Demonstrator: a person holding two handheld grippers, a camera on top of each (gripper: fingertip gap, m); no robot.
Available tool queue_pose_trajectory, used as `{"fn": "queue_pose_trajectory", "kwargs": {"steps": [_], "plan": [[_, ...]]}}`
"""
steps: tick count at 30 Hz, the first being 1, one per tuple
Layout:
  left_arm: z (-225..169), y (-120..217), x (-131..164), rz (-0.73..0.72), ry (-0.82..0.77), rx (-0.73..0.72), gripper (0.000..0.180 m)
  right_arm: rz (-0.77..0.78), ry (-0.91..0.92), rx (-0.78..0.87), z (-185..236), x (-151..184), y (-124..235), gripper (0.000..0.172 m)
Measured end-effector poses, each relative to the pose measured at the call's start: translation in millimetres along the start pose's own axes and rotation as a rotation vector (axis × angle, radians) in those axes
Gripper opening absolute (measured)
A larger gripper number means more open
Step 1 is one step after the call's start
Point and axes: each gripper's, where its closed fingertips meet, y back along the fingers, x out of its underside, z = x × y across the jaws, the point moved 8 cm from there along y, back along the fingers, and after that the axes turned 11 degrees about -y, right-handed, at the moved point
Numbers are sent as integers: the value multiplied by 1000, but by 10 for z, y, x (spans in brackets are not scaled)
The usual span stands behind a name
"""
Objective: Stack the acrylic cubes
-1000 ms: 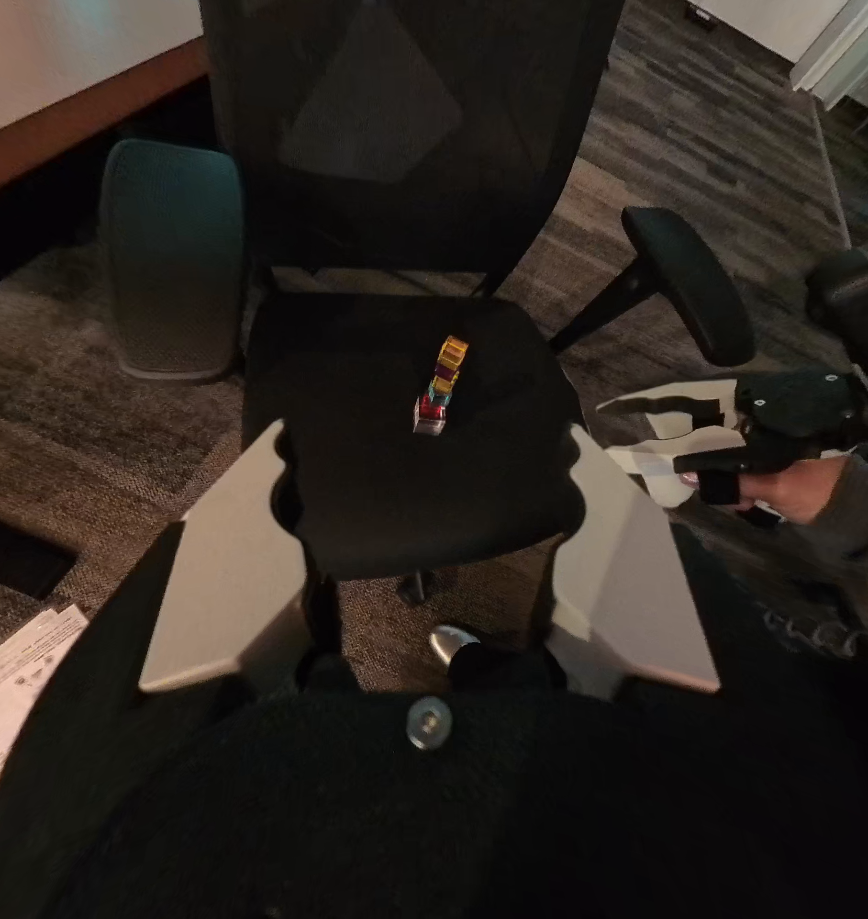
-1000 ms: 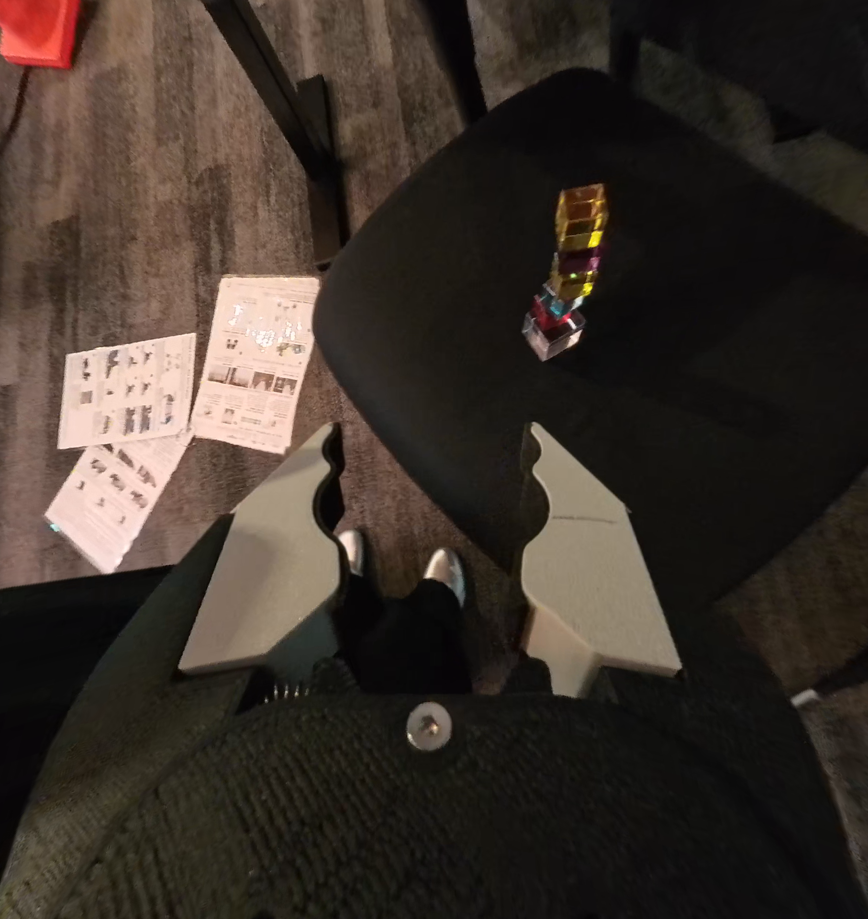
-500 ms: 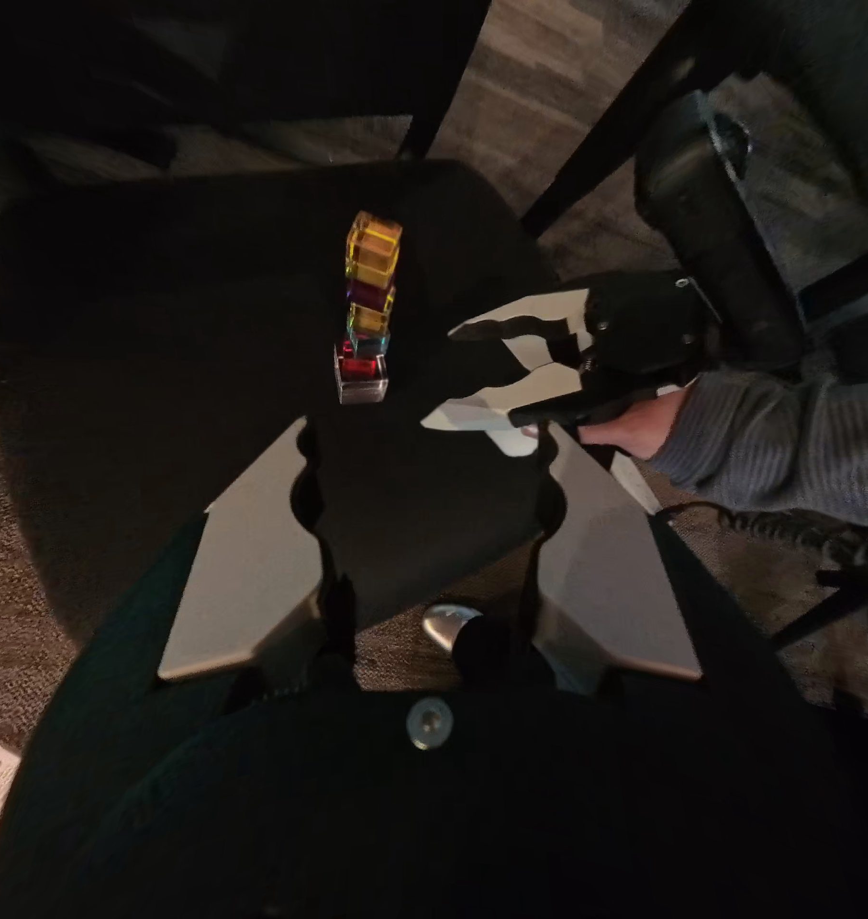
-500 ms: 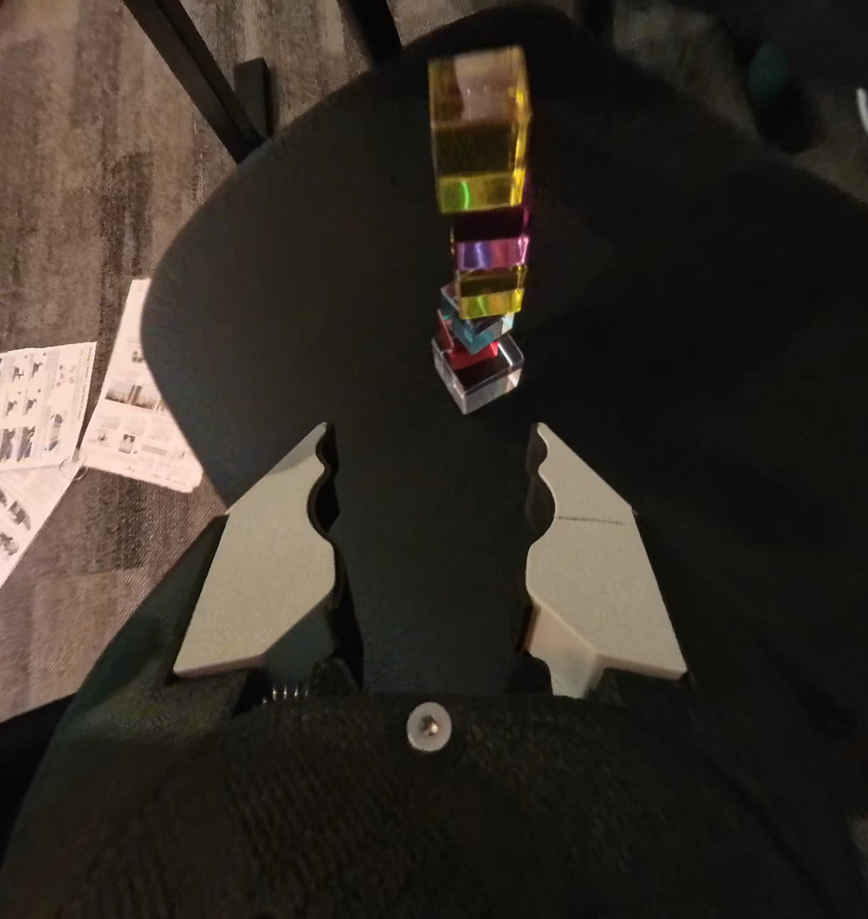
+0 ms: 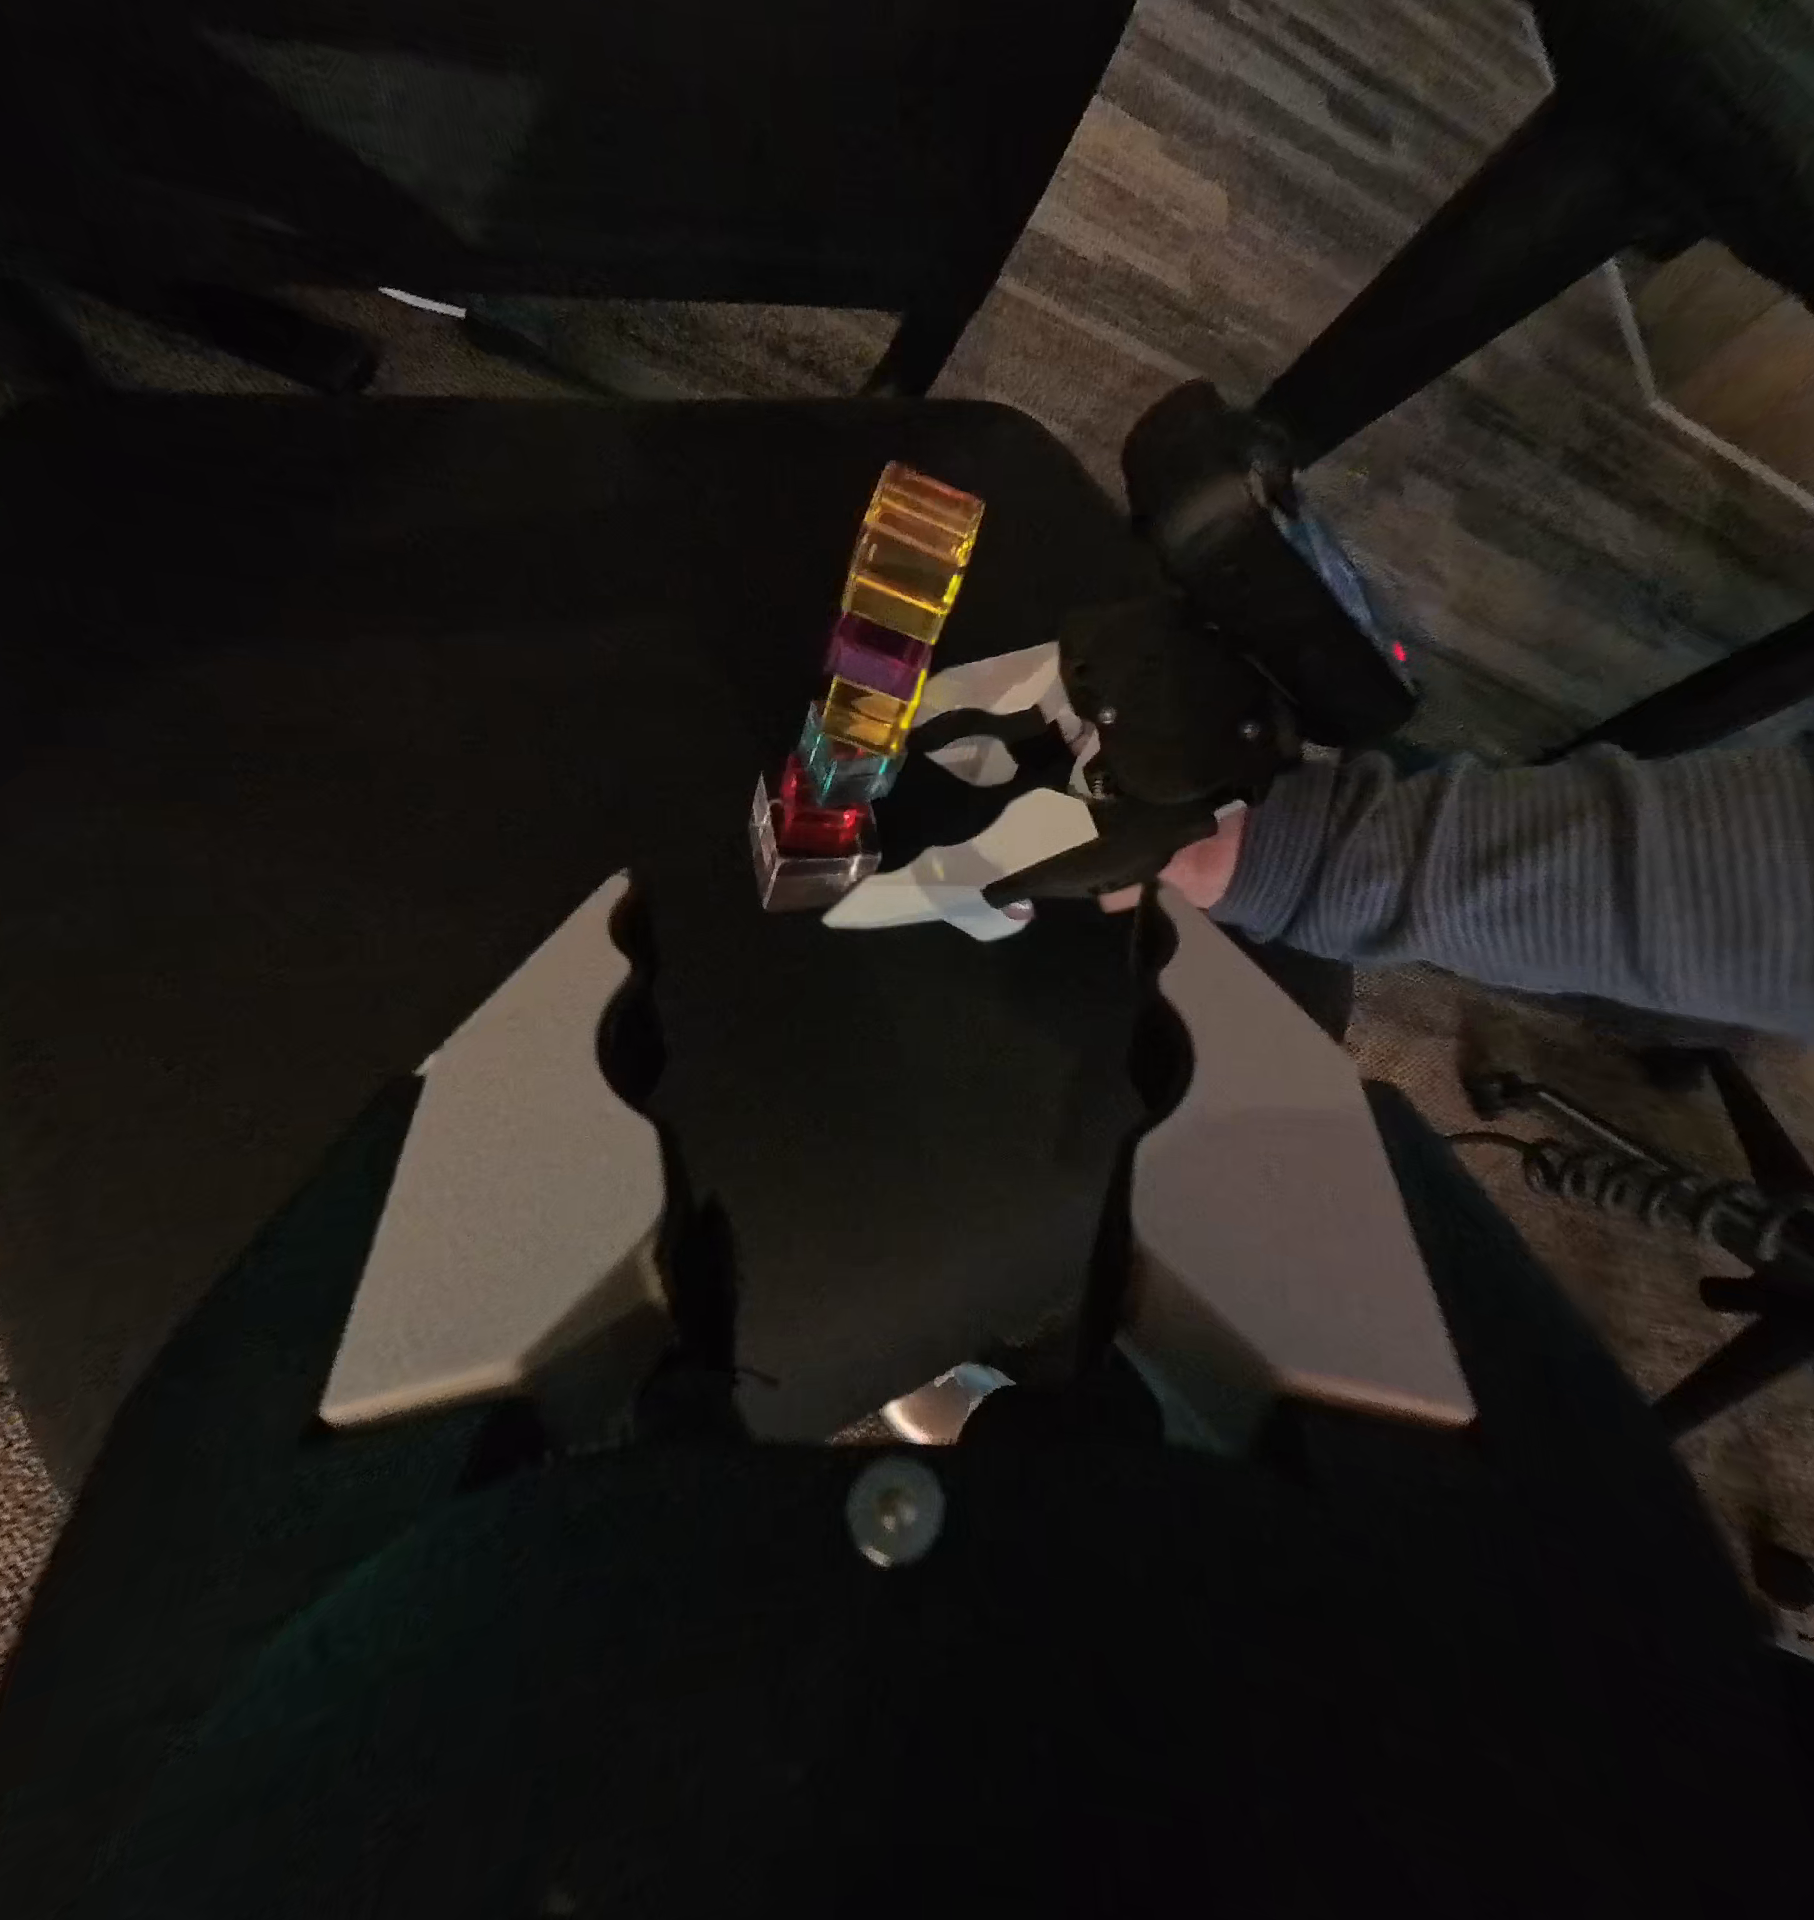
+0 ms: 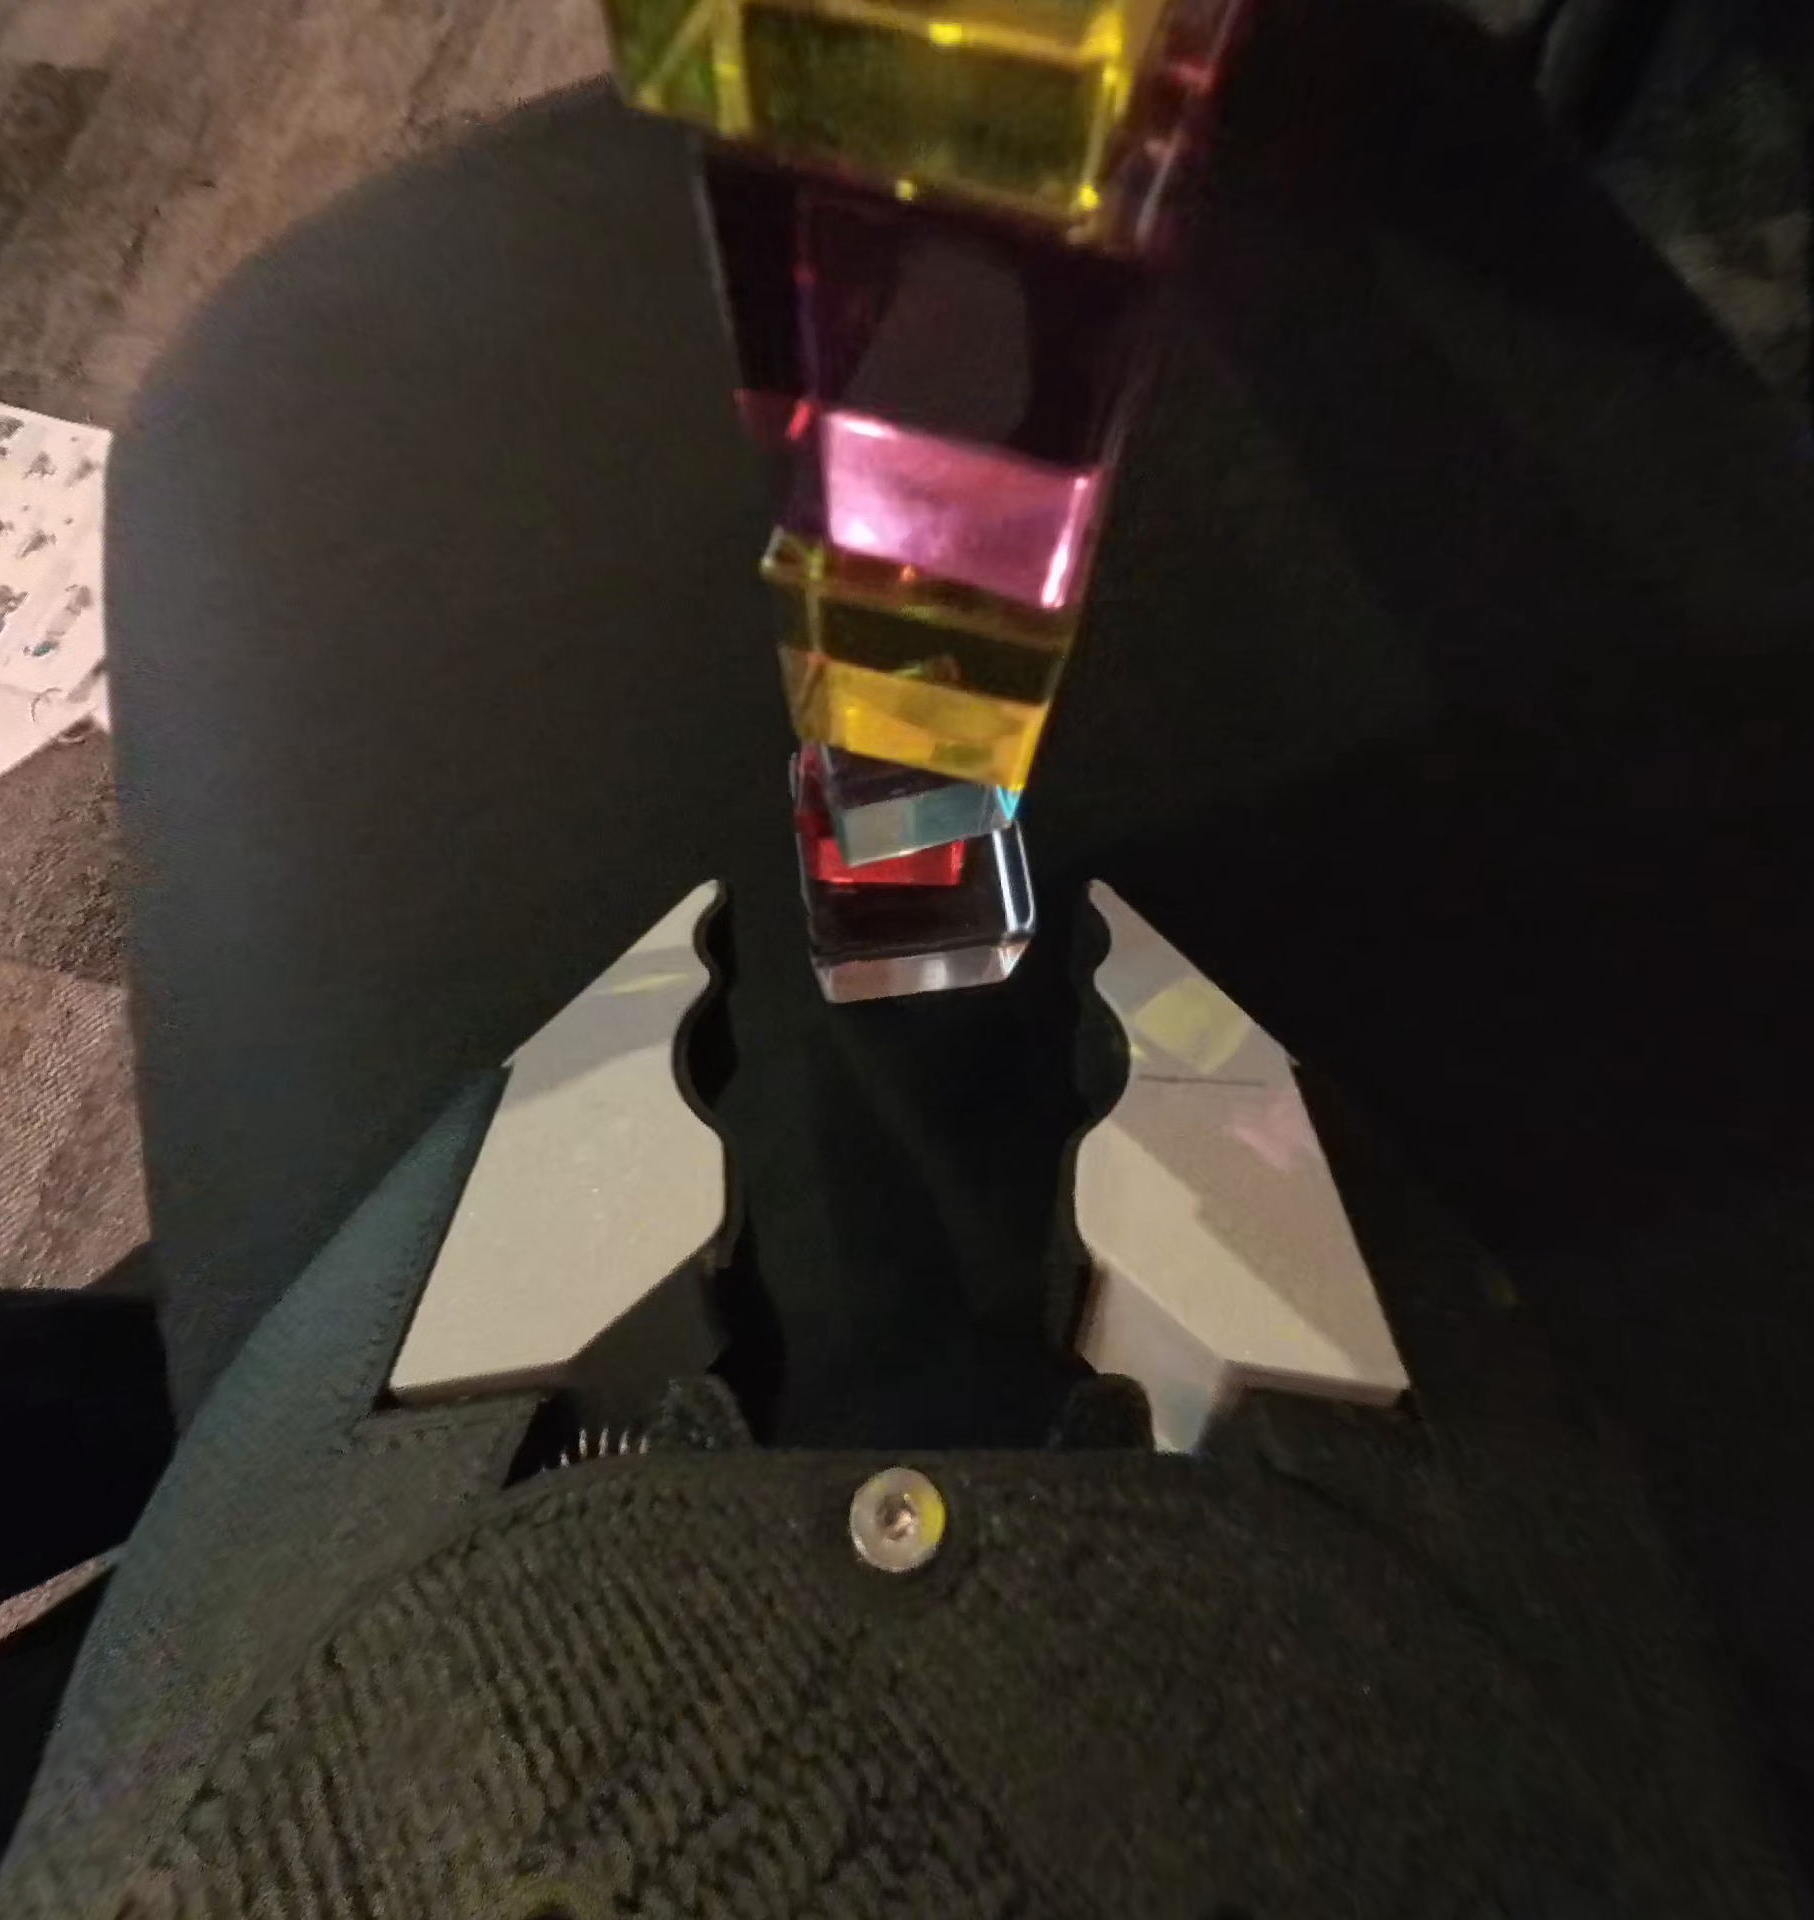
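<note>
We are looking down in a dim room at a black chair seat [image 5: 383,790] over grey patterned carpet [image 5: 1173,260]. In the left wrist view, a tower of see-through coloured cubes [image 5: 872,686] is standing on the seat, leaning a little, with a clear cube [image 5: 804,868] at its base and an amber cube [image 5: 918,540] on top. Our left gripper [image 5: 887,925] is hanging in front of the tower, its pale fingers [image 5: 529,1164] spread wide with nothing but seat between them. To the right of the tower, the right gripper [image 5: 898,805] is reaching in, held by a hand [image 5: 1199,868] in a grey ribbed sleeve [image 5: 1526,862]; its fingers are lying just beside the tower's base.

In the right wrist view, the tower is rising straight ahead, filling the top of the frame. The right gripper [image 6: 903,904] is open, its fingertips [image 6: 695,914] flanking the clear bottom cube [image 6: 918,951] with dark gaps on both sides, so neither pad is pressing on it. Left of the tower, past the seat's edge, printed sheets [image 6: 9,582] are lying on the carpet.
</note>
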Motion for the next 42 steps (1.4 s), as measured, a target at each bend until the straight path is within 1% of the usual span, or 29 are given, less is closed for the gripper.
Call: {"fn": "queue_pose_trajectory", "kwargs": {"steps": [4,6,14,30,42], "plan": [[-15,-4,36,9,10,3,93,28,24,-39,-14,19,-107,56],[-29,7,51,14,11,-1,93,41,24,-43,-21,49,-151,54],[-92,60,135,15,48,-1,93,9,20,-42,-38,34,-207,45],[-172,188,340,46,74,-20,93,-1,47,-26,-17,37,-186,45],[-215,235,391,46,83,-35,93,-18,56,-29,4,42,-162,45]]}}
